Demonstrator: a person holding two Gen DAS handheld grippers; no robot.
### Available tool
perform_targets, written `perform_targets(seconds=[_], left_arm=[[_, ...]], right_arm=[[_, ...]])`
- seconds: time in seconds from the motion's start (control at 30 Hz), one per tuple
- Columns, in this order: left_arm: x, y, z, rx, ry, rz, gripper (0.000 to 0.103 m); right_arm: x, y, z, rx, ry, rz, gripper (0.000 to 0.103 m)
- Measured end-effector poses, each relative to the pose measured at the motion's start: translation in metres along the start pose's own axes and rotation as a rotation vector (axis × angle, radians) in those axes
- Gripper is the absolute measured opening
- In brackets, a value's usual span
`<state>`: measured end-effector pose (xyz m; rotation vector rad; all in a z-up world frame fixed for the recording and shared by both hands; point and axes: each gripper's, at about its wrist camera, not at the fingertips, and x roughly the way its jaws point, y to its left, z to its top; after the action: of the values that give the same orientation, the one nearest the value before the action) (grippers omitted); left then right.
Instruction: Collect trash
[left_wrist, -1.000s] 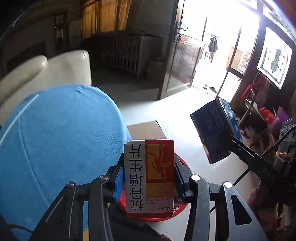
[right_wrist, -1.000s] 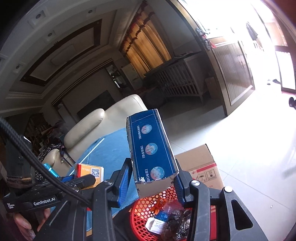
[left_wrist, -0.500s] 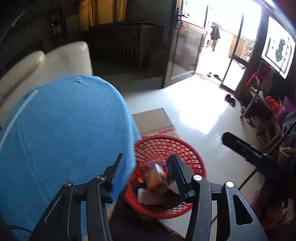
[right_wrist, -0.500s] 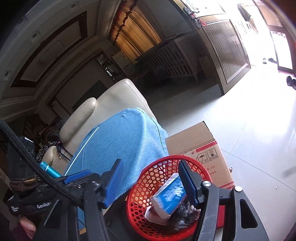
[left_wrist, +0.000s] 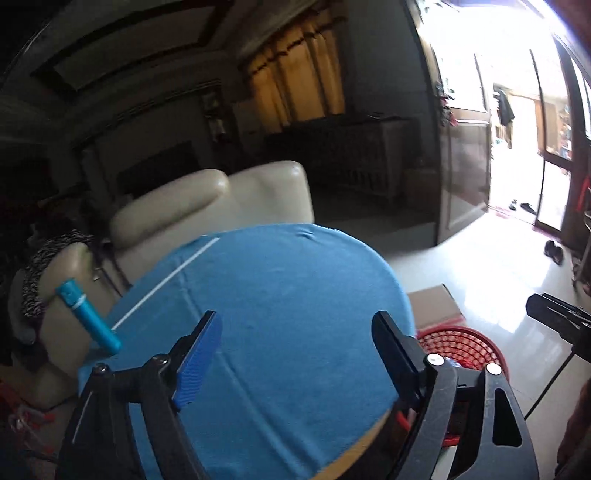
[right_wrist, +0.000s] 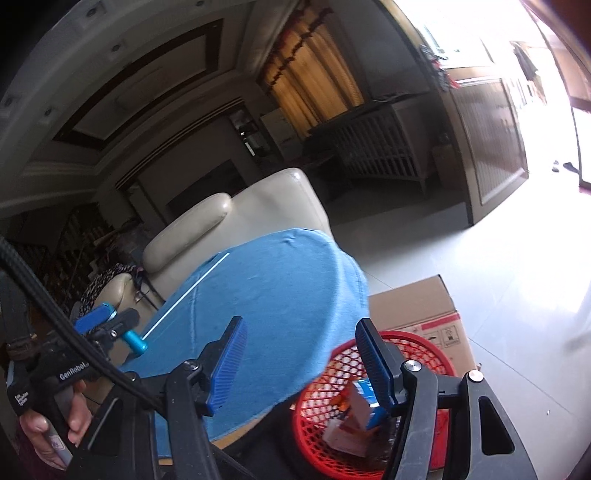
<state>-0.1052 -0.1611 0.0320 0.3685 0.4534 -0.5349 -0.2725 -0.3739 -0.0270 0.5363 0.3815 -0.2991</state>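
Note:
A red mesh basket (right_wrist: 413, 338) stands on the floor by the round table with the blue cloth (right_wrist: 277, 288). In it lie a white-and-orange carton (right_wrist: 351, 411), a blue box (right_wrist: 367, 387) and other wrappers. My right gripper (right_wrist: 301, 365) hovers above the table's edge and the basket, open, nothing between its blue pads. My left gripper (left_wrist: 295, 354) is over the blue cloth (left_wrist: 277, 291), its jaws opening wide and empty; the basket (left_wrist: 476, 338) shows low at its right. In the right wrist view the left gripper (right_wrist: 105, 319) is at far left, held by a hand (right_wrist: 51, 428).
A cardboard box (right_wrist: 417, 306) sits on the floor behind the basket. A cream leather sofa (left_wrist: 221, 203) stands beyond the table. A teal cylinder (left_wrist: 86, 314) rests at the table's left edge. Pale tiled floor (right_wrist: 498, 258) runs to a bright doorway on the right.
The left gripper let go of the red-and-white carton and the right let go of the dark blue box; both now lie in the basket. Both grippers swung left and up over the table.

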Motion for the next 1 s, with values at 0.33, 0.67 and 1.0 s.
perform_targets(seconds=[0.33, 0.67, 1.0], left_arm=[[-0.035, 0.09, -0.027, -0.127, -0.037, 0.24, 0.086], [-0.082, 0.166, -0.056, -0.232, -0.083, 0.396, 0.094], [-0.109, 0.201, -0.077, -0.285, -0.102, 0.498, 0.095]], right_arm=[[-0.007, 0.107, 0.005, -0.177, -0.033, 0.091, 0.074], [0.013, 0.217, -0.004, -0.307, 0.012, 0.169, 0.075], [0.014, 0.278, -0.029, -0.398, 0.015, 0.203, 0.075]])
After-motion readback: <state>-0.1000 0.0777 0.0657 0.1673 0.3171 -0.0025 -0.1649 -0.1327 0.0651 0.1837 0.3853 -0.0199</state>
